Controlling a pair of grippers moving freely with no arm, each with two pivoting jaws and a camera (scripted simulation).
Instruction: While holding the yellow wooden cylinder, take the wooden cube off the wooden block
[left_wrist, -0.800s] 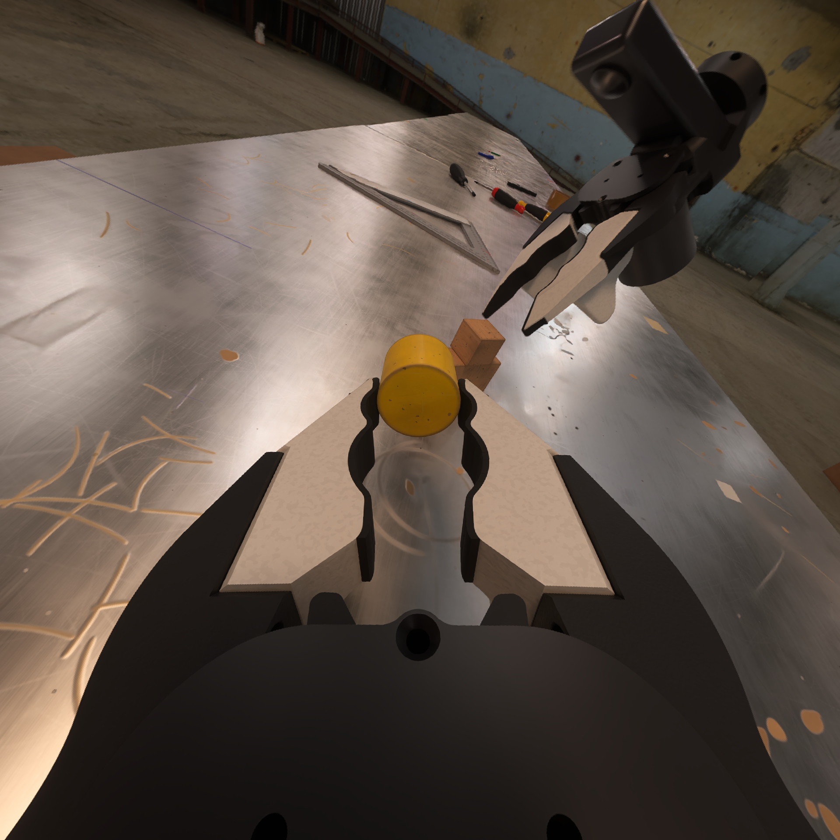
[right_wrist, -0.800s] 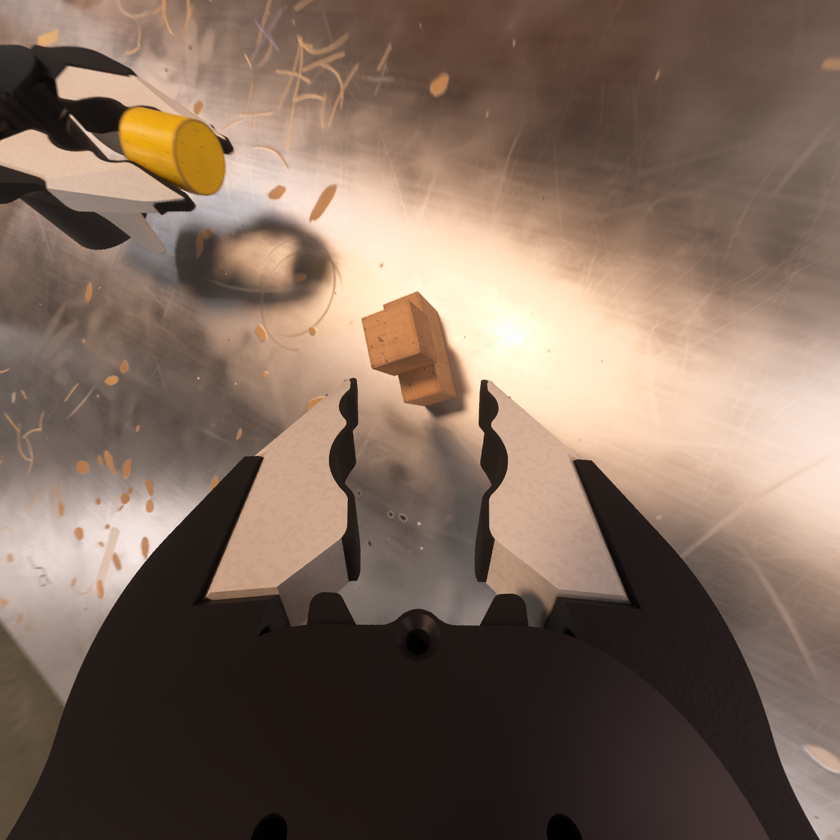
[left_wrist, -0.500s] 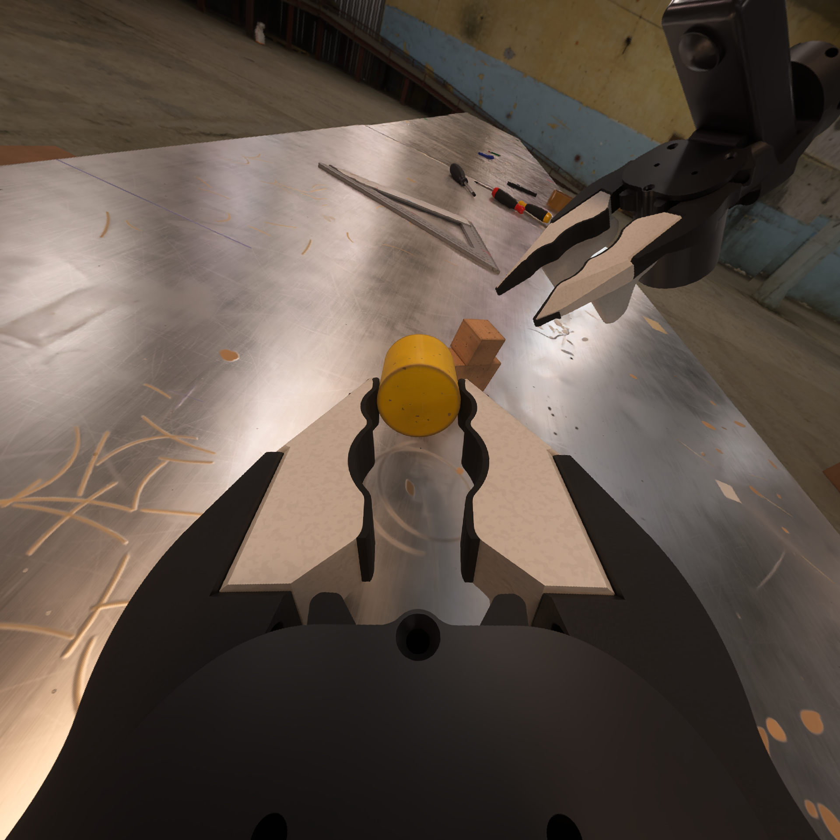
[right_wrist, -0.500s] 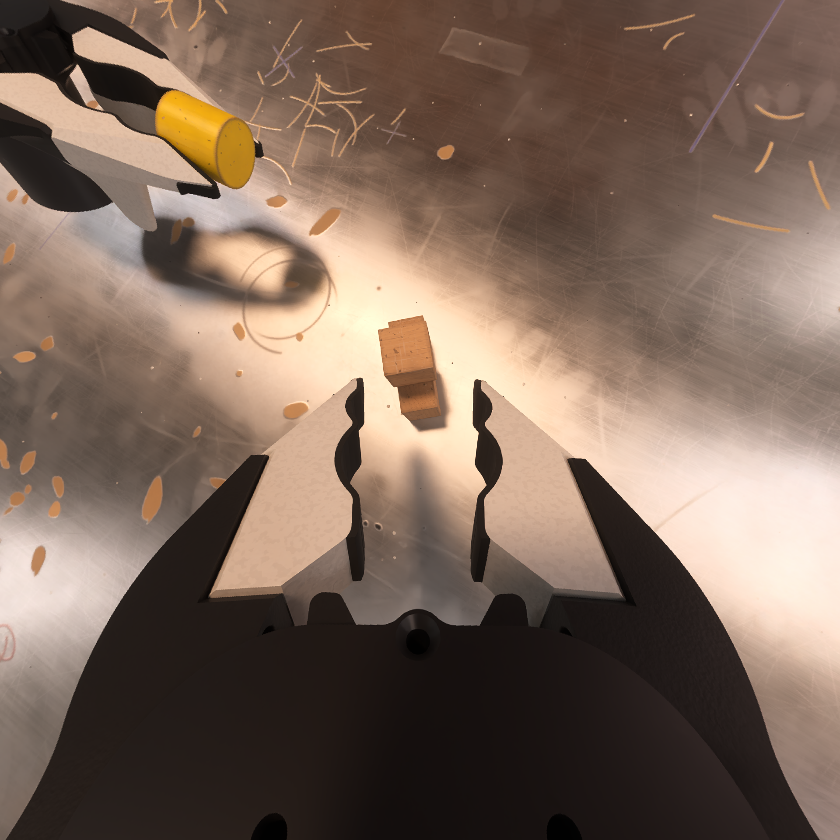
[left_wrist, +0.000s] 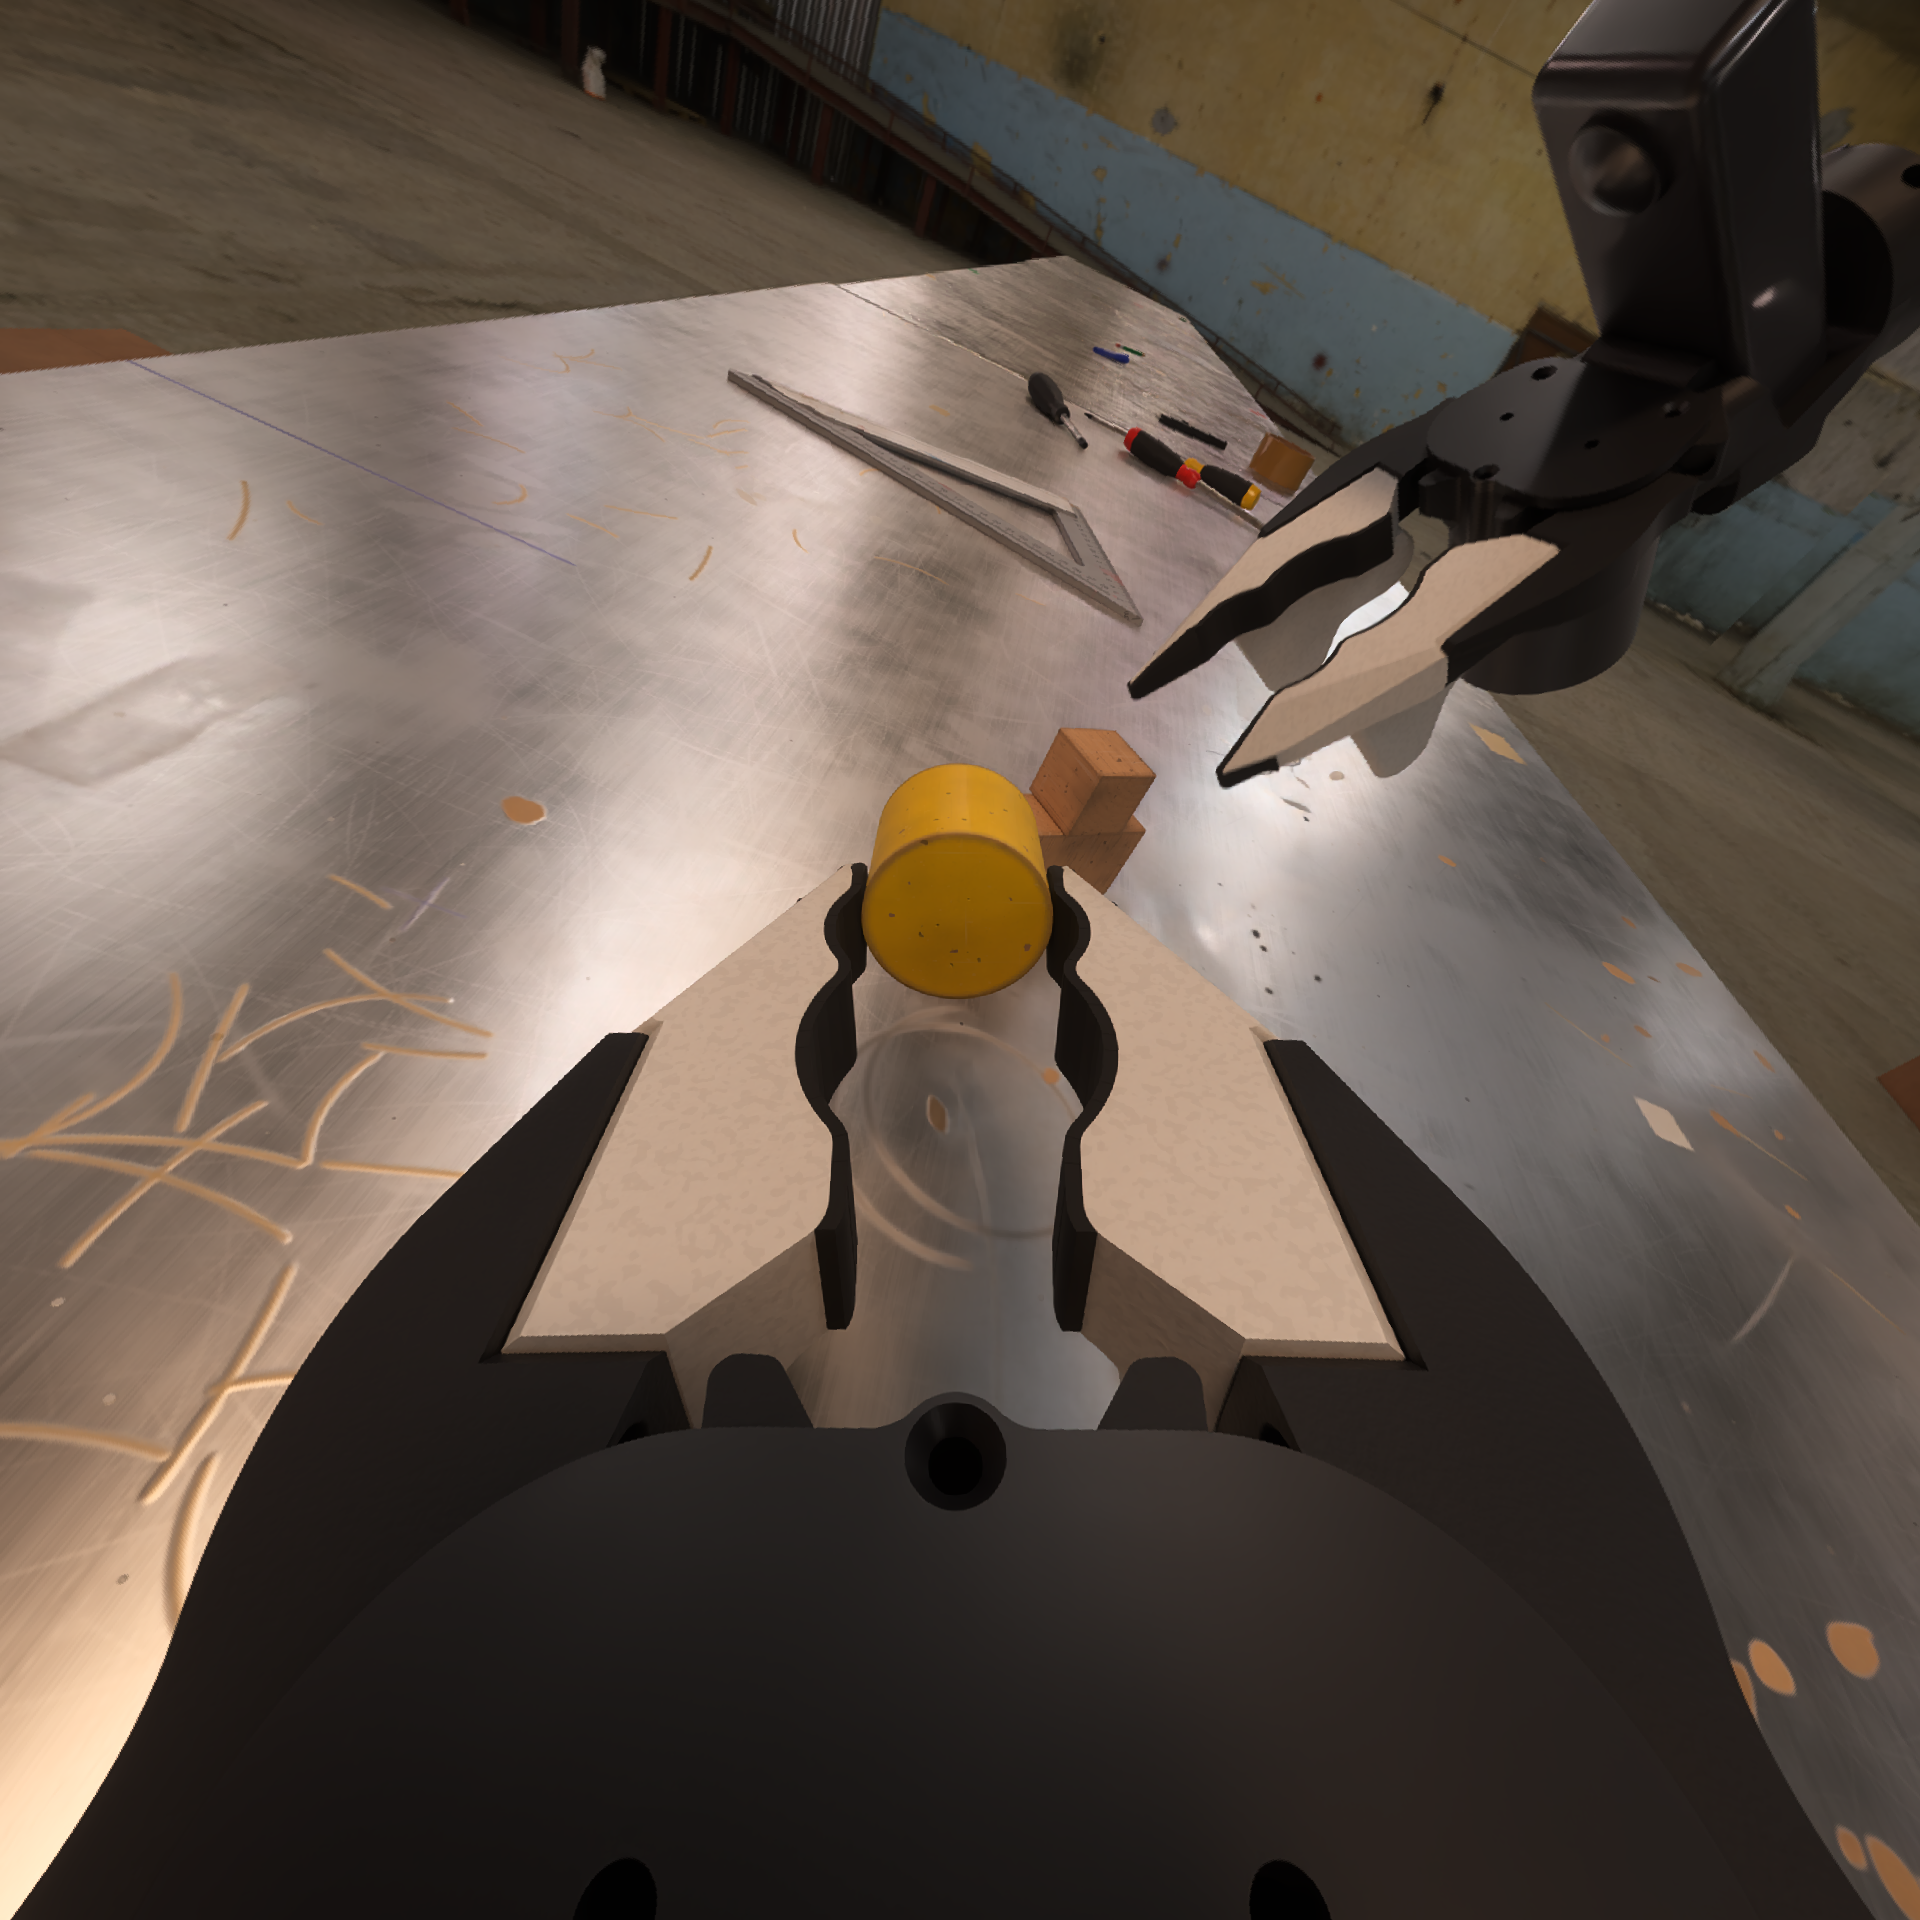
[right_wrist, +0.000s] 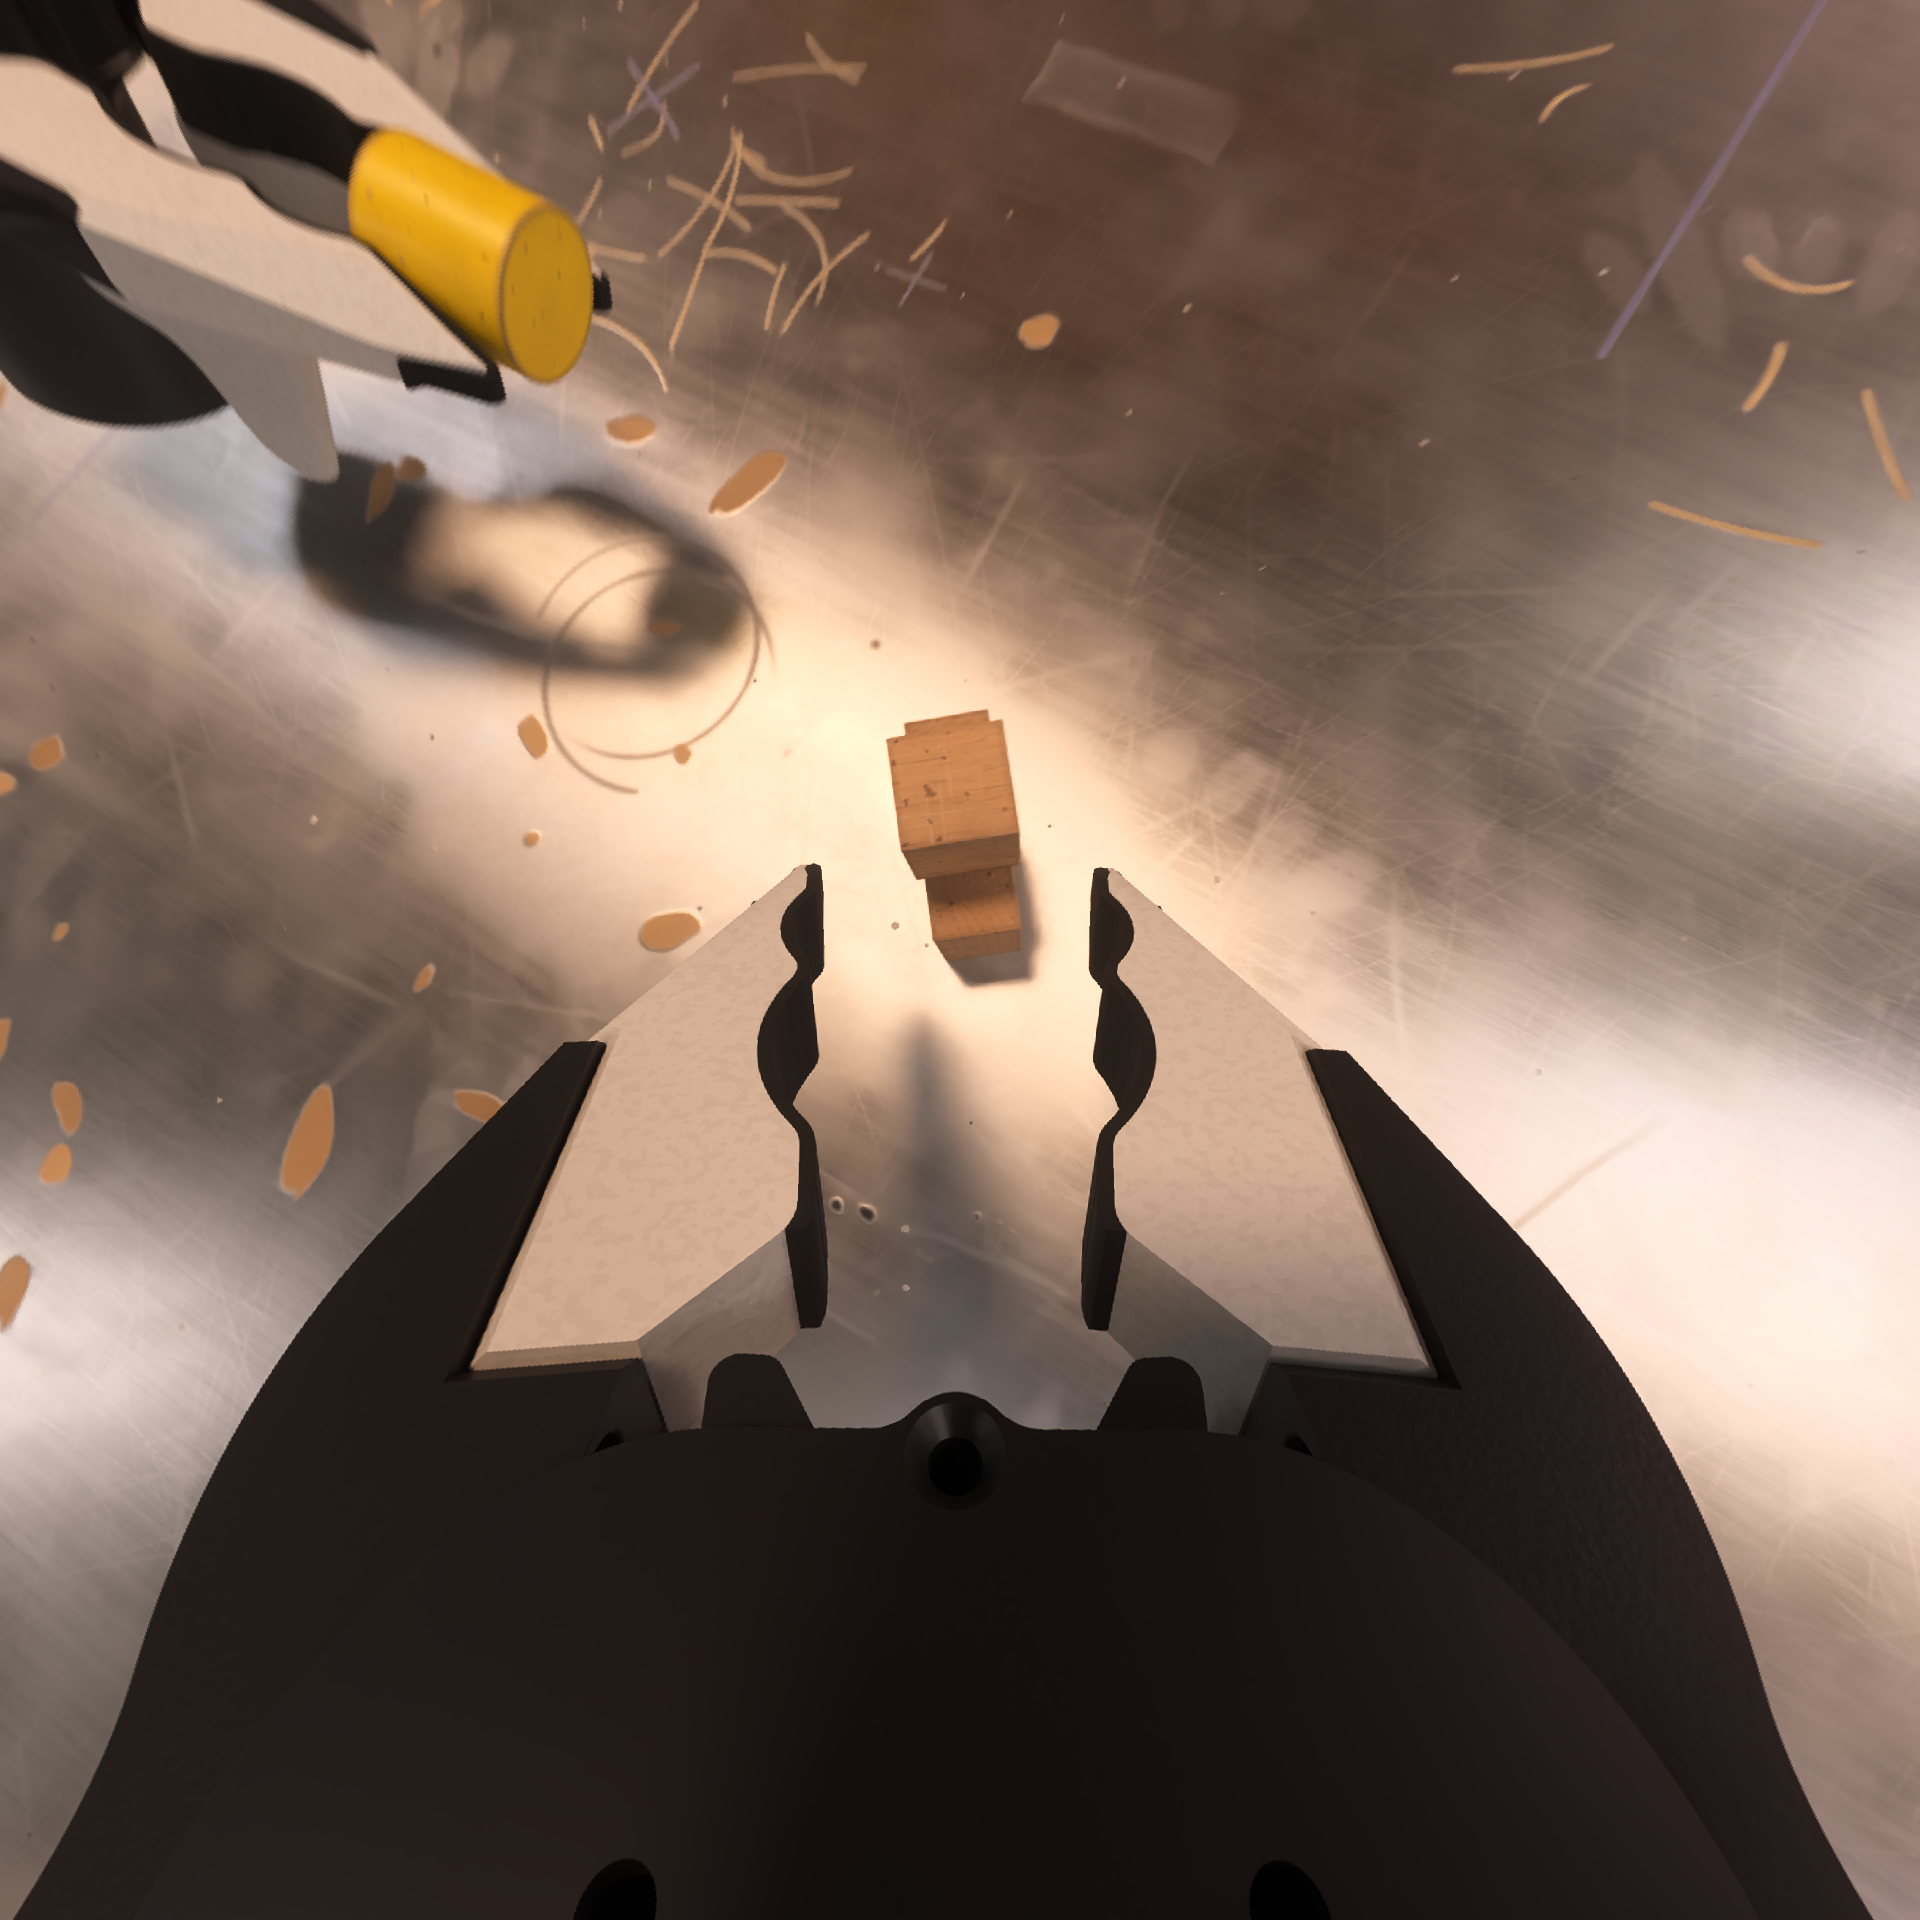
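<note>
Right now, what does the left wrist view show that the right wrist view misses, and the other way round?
Only the left wrist view shows the metal square, the screwdrivers and the walls beyond the table's edge. Only the right wrist view looks down on the cube's top and the dark shadow on the table. Both show the yellow cylinder clamped in the left gripper, the cube on the block, and the open right gripper.
</note>
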